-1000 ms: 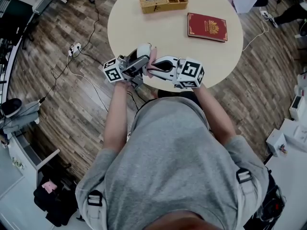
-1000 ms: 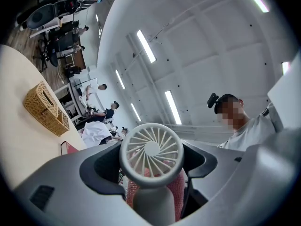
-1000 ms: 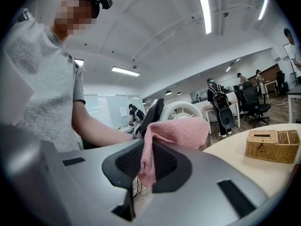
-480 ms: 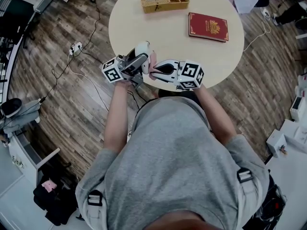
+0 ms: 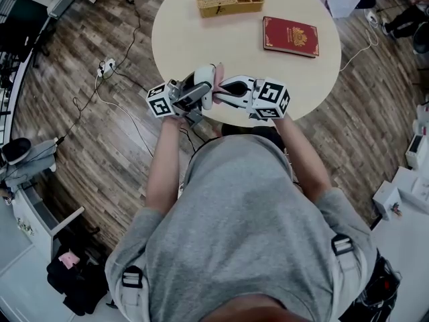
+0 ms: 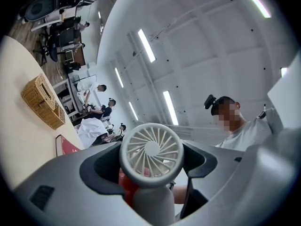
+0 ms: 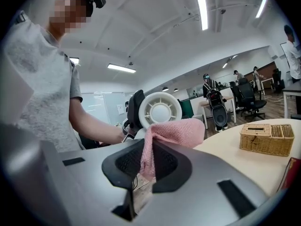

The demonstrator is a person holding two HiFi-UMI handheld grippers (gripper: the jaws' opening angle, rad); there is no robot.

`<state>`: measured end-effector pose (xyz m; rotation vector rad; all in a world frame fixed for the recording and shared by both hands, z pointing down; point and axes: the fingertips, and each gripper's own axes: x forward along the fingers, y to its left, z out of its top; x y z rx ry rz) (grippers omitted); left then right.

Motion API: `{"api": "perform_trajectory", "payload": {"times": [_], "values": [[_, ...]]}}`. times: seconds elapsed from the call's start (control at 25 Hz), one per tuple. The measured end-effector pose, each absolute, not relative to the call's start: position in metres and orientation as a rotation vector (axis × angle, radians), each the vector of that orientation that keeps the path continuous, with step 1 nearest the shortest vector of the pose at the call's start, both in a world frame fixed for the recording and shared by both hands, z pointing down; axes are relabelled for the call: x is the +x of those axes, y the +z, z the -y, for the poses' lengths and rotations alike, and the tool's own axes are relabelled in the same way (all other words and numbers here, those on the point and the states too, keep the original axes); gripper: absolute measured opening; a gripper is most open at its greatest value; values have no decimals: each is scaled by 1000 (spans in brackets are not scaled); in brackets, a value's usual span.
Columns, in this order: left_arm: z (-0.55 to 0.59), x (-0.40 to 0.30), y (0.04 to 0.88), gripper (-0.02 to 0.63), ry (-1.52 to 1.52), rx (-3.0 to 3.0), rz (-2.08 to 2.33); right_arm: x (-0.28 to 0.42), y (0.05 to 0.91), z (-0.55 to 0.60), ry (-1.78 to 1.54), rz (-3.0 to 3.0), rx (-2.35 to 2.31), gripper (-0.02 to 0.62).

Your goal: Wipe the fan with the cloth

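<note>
The fan [image 6: 151, 152] is up in the air in front of you, over the near rim of the round desk [image 5: 201, 32], with its round slatted head between the two grippers. The left gripper [image 6: 151, 173] has its fingers [image 6: 101, 166] clamped on the fan's stem just below the head, and the fan tilts upward. In the right gripper view, the fan's other face [image 7: 160, 111] shows just behind the pink cloth [image 7: 174, 133]. The bunched cloth overlaps the fan's lower rim and seems to be touching it, so I judge the wiping to be under way. The right gripper [image 7: 146, 161] has its fingers [image 7: 124, 164] closed together on a narrow fold of the cloth, and the rest of the cloth bulges out past their tips.

That thin pinch is your first risk. If you drag hard across the grille, the fold could slip out of the fingers. The slats are the second. A loose weave like this can catch between them and pull the fan sideways. You hold the fan only by its stem, so a firm push on the head could twist it in the left fingers. It hangs at the desk's rim, so a dropped fan may land on the wooden floor [image 5: 87, 146]. The wicker basket [image 5: 228, 0] and the red book [image 5: 290, 37] lie well apart, out of your way.
</note>
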<state>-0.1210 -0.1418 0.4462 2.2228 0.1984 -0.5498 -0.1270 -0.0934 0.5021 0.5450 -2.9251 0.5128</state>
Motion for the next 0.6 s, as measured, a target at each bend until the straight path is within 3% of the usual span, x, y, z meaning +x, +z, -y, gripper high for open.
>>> {"api": "perform_trajectory", "payload": {"times": [0.6], "values": [[156,-133,449,383,-638,2214,-70,-154,498,60,532,2973,378,38]]}}
